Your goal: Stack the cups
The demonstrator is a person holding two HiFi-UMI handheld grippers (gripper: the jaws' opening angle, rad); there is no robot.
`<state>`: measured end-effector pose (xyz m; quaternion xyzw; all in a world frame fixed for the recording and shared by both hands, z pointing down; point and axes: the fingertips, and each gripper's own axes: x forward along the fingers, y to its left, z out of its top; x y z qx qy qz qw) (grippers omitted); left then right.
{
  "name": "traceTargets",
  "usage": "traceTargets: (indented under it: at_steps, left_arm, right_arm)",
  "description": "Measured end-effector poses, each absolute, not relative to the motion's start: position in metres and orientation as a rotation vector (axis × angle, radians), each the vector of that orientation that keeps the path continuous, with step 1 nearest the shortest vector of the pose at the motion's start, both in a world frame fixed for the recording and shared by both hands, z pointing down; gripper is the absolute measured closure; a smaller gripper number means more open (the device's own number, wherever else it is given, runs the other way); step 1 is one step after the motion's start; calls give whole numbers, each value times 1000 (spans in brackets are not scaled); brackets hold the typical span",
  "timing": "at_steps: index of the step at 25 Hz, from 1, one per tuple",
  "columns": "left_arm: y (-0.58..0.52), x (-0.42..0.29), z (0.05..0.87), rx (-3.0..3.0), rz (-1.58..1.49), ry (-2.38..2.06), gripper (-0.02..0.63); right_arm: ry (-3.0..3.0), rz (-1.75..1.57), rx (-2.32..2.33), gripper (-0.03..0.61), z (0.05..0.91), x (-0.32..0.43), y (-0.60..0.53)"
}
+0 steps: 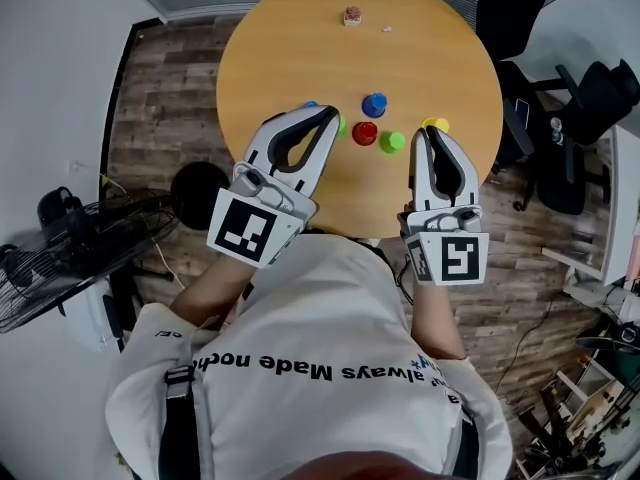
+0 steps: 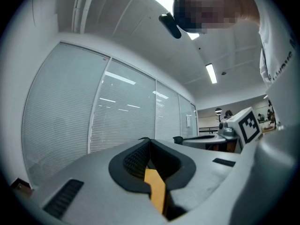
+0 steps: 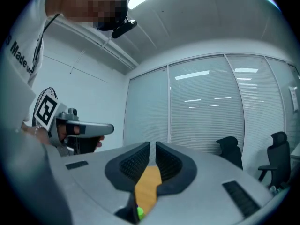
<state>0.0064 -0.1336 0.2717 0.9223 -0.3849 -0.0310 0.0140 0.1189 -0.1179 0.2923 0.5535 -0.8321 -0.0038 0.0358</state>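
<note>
Several small cups stand on the round wooden table (image 1: 300,28) in the head view: a blue cup (image 1: 374,104), a red cup (image 1: 365,133), a green cup (image 1: 392,142) and a yellow cup (image 1: 436,124). A second green cup (image 1: 342,126) peeks out beside my left gripper (image 1: 331,114). That gripper hovers left of the cups, its jaws meeting at the tips (image 2: 148,140) with nothing held. My right gripper (image 1: 424,131) sits between the green and yellow cups, jaws together (image 3: 152,146) and empty. A speck of green cup (image 3: 139,213) shows under its jaws.
A small pale object (image 1: 352,15) lies at the table's far side. Black office chairs (image 1: 560,138) stand to the right, and a fan (image 1: 60,253) and a round black base (image 1: 198,193) to the left. Glass walls with blinds (image 2: 122,111) surround the room.
</note>
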Motion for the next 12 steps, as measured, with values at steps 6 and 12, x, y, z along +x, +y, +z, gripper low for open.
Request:
traceTargets:
  at_steps: [6,12]
  left_arm:
    - [-132,-2,275,2873,-82,-1202,589]
    - [-133,-3,276,2870,-67,-1209,589]
  right_arm:
    - [-2418,123,1700,440,388,139,-129]
    - [-2317,260,1670,414,481,162,-138]
